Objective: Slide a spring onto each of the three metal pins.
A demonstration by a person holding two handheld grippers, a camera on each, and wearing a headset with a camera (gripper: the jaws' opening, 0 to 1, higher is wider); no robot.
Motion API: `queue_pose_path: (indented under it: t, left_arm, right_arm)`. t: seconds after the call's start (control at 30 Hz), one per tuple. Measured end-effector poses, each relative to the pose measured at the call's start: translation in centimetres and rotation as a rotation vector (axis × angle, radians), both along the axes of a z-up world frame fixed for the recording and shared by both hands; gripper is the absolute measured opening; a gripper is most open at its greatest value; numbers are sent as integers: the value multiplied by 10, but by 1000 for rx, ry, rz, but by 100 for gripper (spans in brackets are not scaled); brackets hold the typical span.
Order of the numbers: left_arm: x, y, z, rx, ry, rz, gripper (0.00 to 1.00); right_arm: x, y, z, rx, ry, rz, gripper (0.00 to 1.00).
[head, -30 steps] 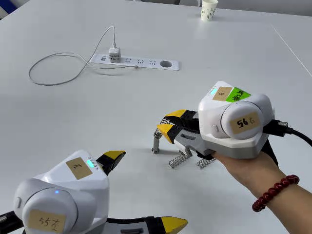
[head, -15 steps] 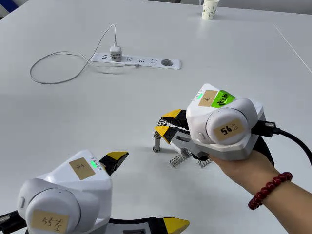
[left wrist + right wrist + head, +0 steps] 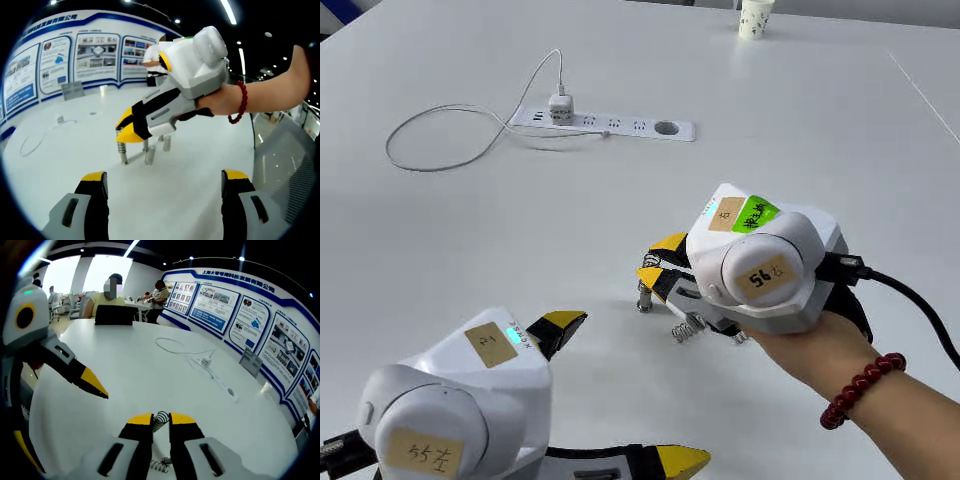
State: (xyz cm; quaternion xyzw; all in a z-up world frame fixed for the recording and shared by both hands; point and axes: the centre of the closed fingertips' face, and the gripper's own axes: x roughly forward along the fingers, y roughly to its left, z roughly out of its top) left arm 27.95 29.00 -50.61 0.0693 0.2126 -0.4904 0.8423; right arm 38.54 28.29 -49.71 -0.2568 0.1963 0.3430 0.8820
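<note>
My right gripper (image 3: 648, 262) sits lower than it did a second ago. Its yellow tips have come down over the pin (image 3: 121, 156), so less of the pin shows beneath them in the head view than before. Its fingers (image 3: 140, 421) are narrow and pinched on a spring (image 3: 160, 420), whose coils show in the slot between them. In the left gripper view that spring rings the upper part of the pin, just under the tips.

The pin stands upright on the white counter (image 3: 520, 230), with two more pins (image 3: 149, 154) just beside it. Two loose springs (image 3: 688, 327) lie on the counter to the right of the pin. The gripper's body and my hand (image 3: 810, 350) now cover more of the right-hand one than they did.

My left gripper (image 3: 638, 388) has kept its place at the near left. Its fingers (image 3: 94, 181) are wide apart with nothing between them, and they point toward the pins.

Far across the counter, the power strip (image 3: 605, 125) and the paper cup (image 3: 755, 18) have shifted slightly in the frame. That is my headset moving, not the things.
</note>
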Motion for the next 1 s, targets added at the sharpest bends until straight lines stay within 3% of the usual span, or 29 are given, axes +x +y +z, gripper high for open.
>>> queue_pose_path:
  t: [1.0]
  left_arm:
    - [-1,1,1,6,-7,-6,94]
  right_arm:
    - [-2,0,-27,-19,69,-12,13]
